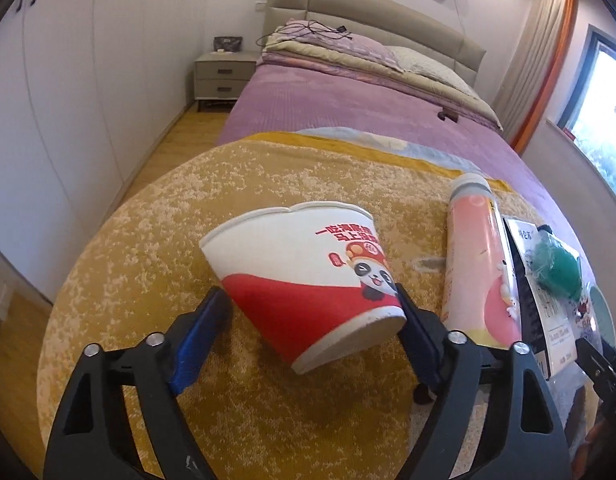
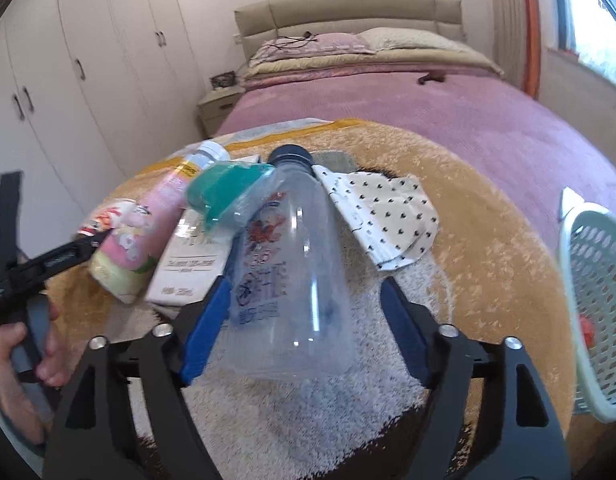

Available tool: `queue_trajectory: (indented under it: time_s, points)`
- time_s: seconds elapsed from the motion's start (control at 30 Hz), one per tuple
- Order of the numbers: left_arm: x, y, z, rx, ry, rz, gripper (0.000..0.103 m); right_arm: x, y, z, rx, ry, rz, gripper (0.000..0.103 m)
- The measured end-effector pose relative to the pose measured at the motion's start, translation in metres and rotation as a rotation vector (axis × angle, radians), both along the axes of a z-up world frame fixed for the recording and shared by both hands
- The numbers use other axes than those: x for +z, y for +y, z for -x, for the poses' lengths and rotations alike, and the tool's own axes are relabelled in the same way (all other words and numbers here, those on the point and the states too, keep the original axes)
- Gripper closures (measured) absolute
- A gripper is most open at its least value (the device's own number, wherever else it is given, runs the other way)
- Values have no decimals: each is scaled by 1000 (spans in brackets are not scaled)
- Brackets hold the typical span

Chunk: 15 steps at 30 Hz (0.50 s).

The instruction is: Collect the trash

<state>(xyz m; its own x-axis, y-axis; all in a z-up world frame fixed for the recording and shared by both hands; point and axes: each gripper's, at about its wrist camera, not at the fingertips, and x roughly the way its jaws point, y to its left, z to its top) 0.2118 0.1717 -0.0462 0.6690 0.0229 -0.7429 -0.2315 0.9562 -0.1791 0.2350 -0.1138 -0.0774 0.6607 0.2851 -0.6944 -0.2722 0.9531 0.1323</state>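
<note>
Left tongs (image 1: 314, 312): wide, straddling tipped cup (image 1: 303, 276), unclamped; may roll off. Right tongs (image 2: 303, 308): wide around bottle (image 2: 295, 280), ungripped; slippery.

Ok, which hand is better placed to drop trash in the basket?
Right, probably. The basket sits just beside the right gripper, which straddles the clear bottle. The left gripper, around the paper cup, is farther off.

One red-and-white paper noodle cup (image 1: 308, 276), one pink cylindrical bottle with white cap (image 1: 474, 256), one clear plastic bottle with dark blue cap (image 2: 295, 268), one white rectangular carton (image 2: 191, 264), one crumpled teal plastic wrapper (image 2: 227, 190), one white dotted paper bag (image 2: 388, 216), one pale green perforated plastic basket (image 2: 596, 300)
</note>
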Motion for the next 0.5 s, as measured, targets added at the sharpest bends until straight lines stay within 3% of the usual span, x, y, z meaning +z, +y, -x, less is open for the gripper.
queue_trajectory:
  time_s: [0.1,0.23,0.4,0.5]
  points:
    - [0,-1,2,-7,-4,-1,28,-1,10,3,9,-10,54,27]
    - [1,2,4,-15,-22,38,28,-1,11,5,25,-13,51,27]
    - [0,5,6,-22,-30,55,28,-6,1,-16,-27,47,18,28]
    - [1,4,5,-22,-28,49,28,-7,-1,-22,-25,61,3,36]
